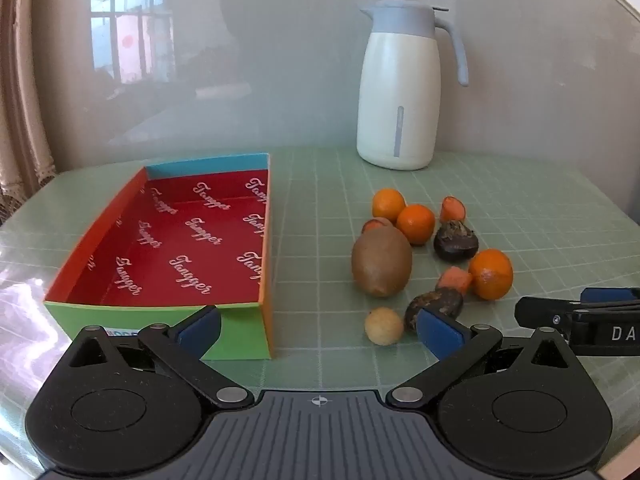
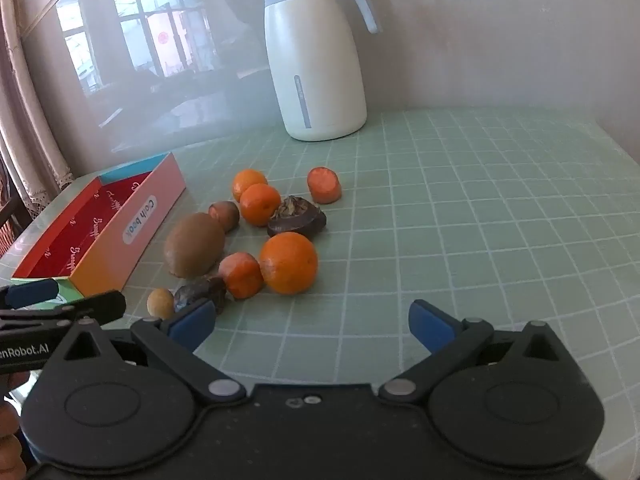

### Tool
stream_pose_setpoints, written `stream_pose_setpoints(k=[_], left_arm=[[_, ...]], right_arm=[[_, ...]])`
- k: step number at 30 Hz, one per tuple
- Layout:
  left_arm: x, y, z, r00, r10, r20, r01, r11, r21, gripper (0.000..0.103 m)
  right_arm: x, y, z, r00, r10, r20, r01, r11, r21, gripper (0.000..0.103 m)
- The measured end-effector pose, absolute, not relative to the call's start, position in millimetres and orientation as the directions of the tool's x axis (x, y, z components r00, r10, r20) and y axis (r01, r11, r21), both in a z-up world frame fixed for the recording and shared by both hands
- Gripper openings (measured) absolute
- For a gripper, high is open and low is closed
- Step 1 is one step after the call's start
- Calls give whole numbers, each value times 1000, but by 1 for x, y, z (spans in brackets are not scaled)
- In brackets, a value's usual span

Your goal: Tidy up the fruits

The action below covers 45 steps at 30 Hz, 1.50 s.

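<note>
A pile of fruit lies on the green grid mat: a brown kiwi (image 1: 382, 263) (image 2: 195, 244), three oranges with the nearest one (image 1: 491, 274) (image 2: 288, 263), carrot chunks (image 1: 455, 279) (image 2: 241, 274), dark water chestnuts (image 1: 456, 240) (image 2: 296, 217) and a small pale round fruit (image 1: 384, 326) (image 2: 160, 303). An empty cardboard box with a red lining (image 1: 172, 240) (image 2: 80, 240) stands left of the pile. My left gripper (image 1: 318, 330) is open near the box's front right corner. My right gripper (image 2: 312, 324) is open, just in front of the pile, with nothing between its fingers.
A white thermos jug with a grey-blue lid and handle (image 1: 398, 88) (image 2: 316, 52) stands at the back by the glossy wall. The other gripper's tip shows at each view's edge (image 1: 580, 314) (image 2: 60, 306). Bare mat (image 2: 480, 220) stretches to the right of the fruit.
</note>
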State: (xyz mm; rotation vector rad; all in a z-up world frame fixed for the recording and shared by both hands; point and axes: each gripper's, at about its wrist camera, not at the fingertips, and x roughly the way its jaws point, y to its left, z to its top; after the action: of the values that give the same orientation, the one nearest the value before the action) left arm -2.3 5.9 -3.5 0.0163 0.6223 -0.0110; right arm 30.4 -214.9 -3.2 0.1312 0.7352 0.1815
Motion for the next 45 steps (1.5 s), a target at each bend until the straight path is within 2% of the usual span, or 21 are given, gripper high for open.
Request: stream_pose_setpoints(k=[10,18,45], left_arm=[[-17,12,4,836,46,-547,-24,999,48,103],[-21,21,2,825,59,-562,-42,998,43,103],[-15,8,-1,821,27,-570,-3,999,43,103]], right_arm=[[24,-204,2,741,202,-640,-138,979,148,103],[20,-193,2,739,209,-641,-161,978,133,103],[19,-212,1,739,189,-647,-106,981,165,103]])
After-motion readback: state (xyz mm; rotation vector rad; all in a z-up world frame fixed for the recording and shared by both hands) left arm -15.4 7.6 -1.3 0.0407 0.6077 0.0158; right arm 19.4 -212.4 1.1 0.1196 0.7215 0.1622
